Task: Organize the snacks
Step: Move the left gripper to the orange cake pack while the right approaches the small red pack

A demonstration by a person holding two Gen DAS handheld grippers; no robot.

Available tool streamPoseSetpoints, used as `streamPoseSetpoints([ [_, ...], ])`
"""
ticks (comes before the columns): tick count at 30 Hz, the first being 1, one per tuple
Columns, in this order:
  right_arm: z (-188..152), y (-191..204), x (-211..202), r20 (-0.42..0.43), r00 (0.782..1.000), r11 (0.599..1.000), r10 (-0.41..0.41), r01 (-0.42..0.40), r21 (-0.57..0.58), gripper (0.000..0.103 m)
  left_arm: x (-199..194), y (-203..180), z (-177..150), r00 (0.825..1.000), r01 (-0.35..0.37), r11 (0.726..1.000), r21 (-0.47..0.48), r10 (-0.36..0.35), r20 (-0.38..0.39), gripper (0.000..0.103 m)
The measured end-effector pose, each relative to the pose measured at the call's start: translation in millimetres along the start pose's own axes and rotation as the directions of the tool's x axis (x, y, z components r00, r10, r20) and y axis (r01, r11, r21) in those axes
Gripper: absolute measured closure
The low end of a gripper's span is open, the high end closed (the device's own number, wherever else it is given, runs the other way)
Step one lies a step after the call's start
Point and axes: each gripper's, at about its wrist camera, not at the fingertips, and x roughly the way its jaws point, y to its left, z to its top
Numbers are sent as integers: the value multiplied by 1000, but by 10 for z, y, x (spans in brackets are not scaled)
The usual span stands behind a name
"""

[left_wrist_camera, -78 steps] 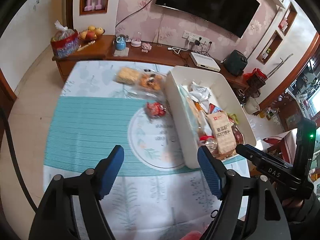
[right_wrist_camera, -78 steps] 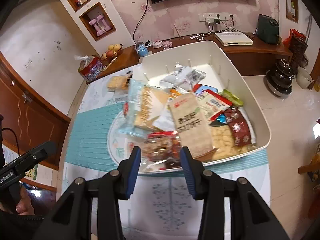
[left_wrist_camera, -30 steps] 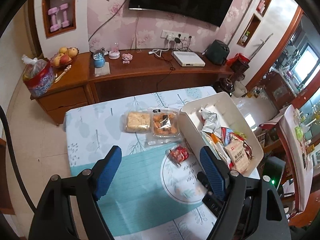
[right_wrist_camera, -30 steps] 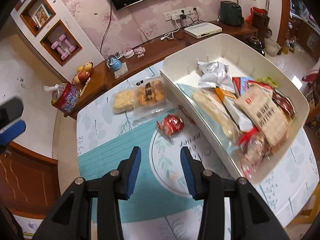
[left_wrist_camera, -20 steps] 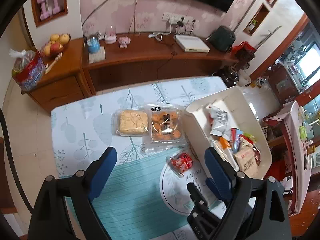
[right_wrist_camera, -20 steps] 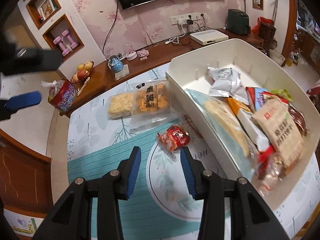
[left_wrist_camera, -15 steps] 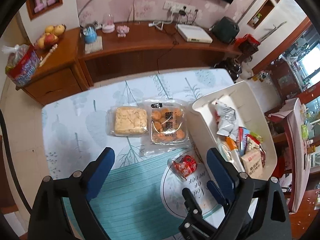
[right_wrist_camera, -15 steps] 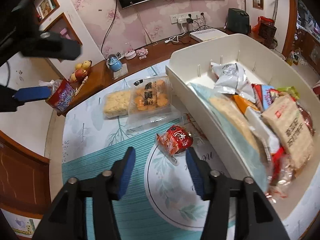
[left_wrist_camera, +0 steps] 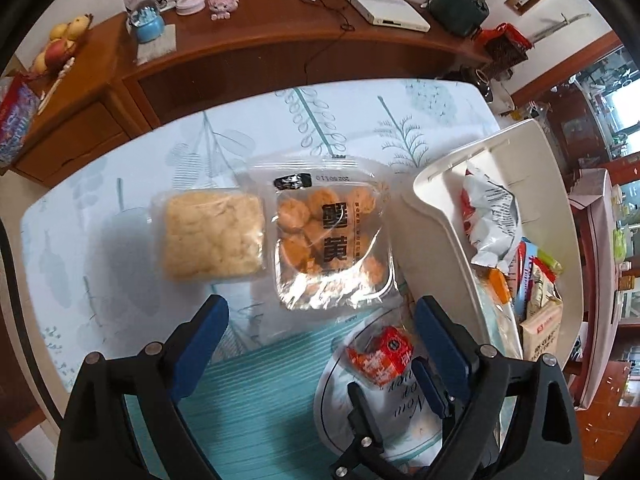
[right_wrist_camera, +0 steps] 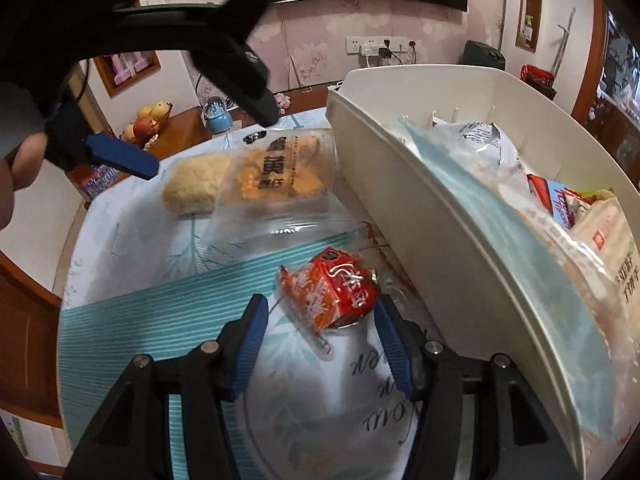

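Note:
A small red snack pack (right_wrist_camera: 332, 288) lies on the round placemat beside the white bin (right_wrist_camera: 420, 208). My right gripper (right_wrist_camera: 320, 326) is open, low over the table, and the red pack sits between its fingertips without being pressed. My left gripper (left_wrist_camera: 320, 320) is wide open and points down over a clear pack of orange pastries (left_wrist_camera: 332, 236). A pale cake pack (left_wrist_camera: 214, 234) lies to that pack's left. In the left wrist view the red pack (left_wrist_camera: 380, 354) and the right gripper (left_wrist_camera: 390, 384) show at the bottom right. The left gripper (right_wrist_camera: 210, 142) hangs over the pastry pack (right_wrist_camera: 276, 176).
The bin (left_wrist_camera: 436, 216) holds several snack packs and takes up the table's right side. A teal striped mat (left_wrist_camera: 260, 400) covers the near table. Behind the table runs a wooden sideboard (left_wrist_camera: 280, 40) with fruit, a blue globe and a white box. A hand shows at the left edge.
Both grippers have come down closer to the table. The left one widened and now hangs over the pastry pack. The right one widened and now has the red pack between its fingers.

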Motion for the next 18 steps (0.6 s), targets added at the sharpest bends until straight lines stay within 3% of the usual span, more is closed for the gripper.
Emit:
streamPoseSetpoints([
  [6,-53,95,70,48,999,995,-8,12,-96,47,222,-6,116,1000,-15,1000,-14,14,-20,10],
  [11,-70,108,102,58,998,995,-9,15,-101,47,381,-41,149,999,-17,1000,-14,16,-37,9],
  [18,-134,222,107,82,996,987,-25,37,-157,46,479,-159,206,998,-56,998,13,56,-30,1],
])
